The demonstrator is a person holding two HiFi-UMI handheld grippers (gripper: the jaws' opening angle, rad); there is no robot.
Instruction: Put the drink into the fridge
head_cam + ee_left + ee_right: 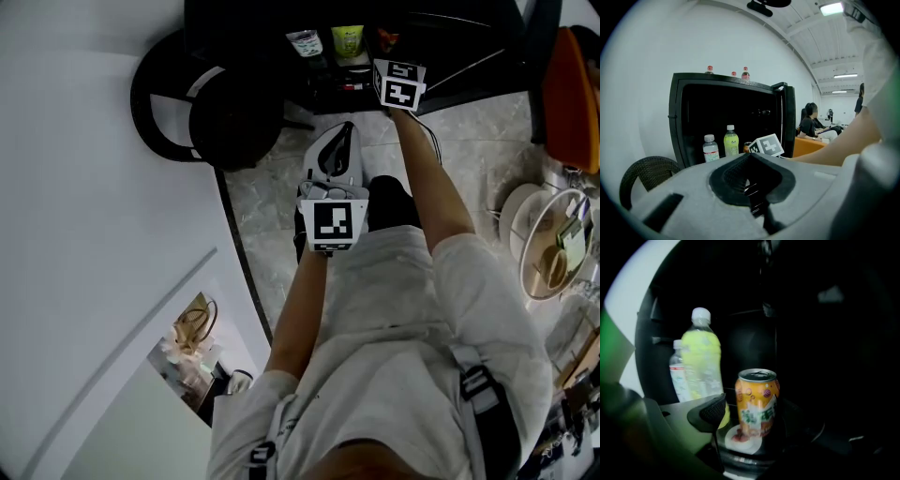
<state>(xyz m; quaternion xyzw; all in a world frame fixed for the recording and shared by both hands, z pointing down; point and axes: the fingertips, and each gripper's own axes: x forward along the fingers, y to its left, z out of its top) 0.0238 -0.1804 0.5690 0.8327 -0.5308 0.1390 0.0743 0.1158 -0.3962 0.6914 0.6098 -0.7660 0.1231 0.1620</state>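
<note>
An orange drink can [757, 402] stands upright on a white disc on a shelf of the black fridge [677, 117]. The left pad [712, 411] of my right gripper [394, 70] is a small gap away from the can; the other jaw is lost in the dark. This gripper is open and reaches into the fridge. Left of the can stand a yellow-green bottle [702, 366] and a clear water bottle [677, 373]. My left gripper [750, 180] is shut on nothing, held back near my legs [342, 141].
The fridge door [789, 119] stands open at the right. Three red-capped bottles [745, 72] stand on top of the fridge. A dark round chair [202, 103] is left of it. A glass table [553, 244] is at my right. People sit beyond [808, 122].
</note>
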